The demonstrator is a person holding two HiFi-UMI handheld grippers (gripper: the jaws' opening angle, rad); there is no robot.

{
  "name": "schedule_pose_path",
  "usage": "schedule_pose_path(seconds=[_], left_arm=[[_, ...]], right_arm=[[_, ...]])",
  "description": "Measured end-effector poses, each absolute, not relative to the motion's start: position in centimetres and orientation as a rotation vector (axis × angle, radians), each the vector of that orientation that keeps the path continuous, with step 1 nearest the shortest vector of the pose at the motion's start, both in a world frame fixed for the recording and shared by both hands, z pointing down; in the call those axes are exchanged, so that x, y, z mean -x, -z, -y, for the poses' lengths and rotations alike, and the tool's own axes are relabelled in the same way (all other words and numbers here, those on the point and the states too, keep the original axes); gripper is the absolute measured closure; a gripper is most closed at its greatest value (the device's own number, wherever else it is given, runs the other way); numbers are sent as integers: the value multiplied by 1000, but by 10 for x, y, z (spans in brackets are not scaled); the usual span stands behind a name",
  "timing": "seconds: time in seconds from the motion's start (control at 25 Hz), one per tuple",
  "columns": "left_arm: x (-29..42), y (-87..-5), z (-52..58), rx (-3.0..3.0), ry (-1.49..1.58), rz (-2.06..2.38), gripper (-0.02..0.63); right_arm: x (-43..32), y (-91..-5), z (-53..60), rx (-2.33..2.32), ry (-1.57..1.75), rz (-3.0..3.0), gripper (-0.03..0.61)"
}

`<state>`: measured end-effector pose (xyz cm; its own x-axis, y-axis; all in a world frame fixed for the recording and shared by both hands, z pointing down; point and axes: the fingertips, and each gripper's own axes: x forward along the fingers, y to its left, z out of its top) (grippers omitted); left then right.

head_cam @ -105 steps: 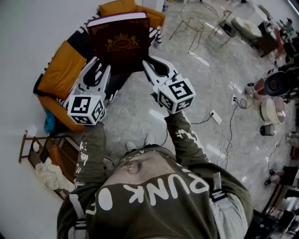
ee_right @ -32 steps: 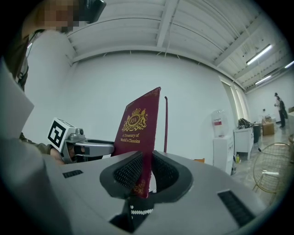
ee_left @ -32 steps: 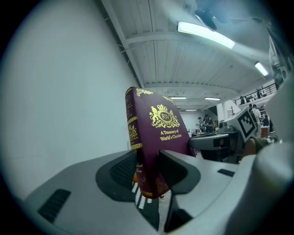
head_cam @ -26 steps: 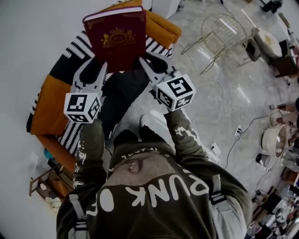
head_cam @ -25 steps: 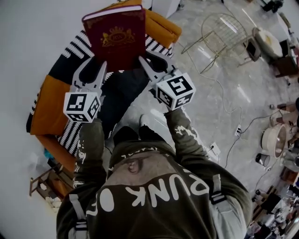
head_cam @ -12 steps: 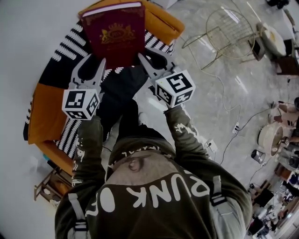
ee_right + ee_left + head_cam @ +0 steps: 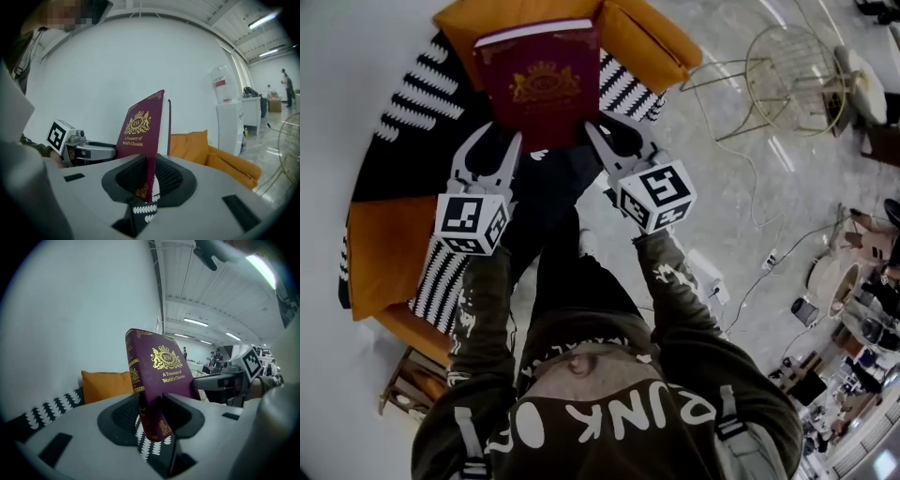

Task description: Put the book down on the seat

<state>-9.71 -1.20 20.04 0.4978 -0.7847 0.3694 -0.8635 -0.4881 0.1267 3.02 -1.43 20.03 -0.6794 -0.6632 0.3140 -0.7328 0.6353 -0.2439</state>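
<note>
In the head view, the left gripper (image 7: 497, 142) and the right gripper (image 7: 614, 133) each clamped a near corner of the maroon book (image 7: 544, 84), held over the orange, black-striped seat (image 7: 386, 234). In the left gripper view, the jaws pinched the book's spine corner, with an orange cushion (image 7: 105, 385) beyond. In the right gripper view, the jaws gripped the cover's edge.

A big hall furnished like a living room: an orange sofa (image 7: 384, 253) and wire chair (image 7: 787, 66) on polished floor, loose cables (image 7: 757, 279), tube lights (image 7: 196, 322) under a high industrial ceiling.
</note>
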Motion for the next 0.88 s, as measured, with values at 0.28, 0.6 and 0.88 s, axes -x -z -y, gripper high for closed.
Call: schedule_pose_path(seconds=[0.28,0.6,0.88], left_arm=[[114,-344,62,-2334,-460,1312,477],[118,-506,104,-2223,-523,1273,476],[114,-608,113,-2143,-614,1212,476]], right_arm=[[-13,-344,64,-1108,-710,2535,503],[-8,-504,107,-1070,-847,2432,503],[-11,-606,114,-1036,-979,2349,503]])
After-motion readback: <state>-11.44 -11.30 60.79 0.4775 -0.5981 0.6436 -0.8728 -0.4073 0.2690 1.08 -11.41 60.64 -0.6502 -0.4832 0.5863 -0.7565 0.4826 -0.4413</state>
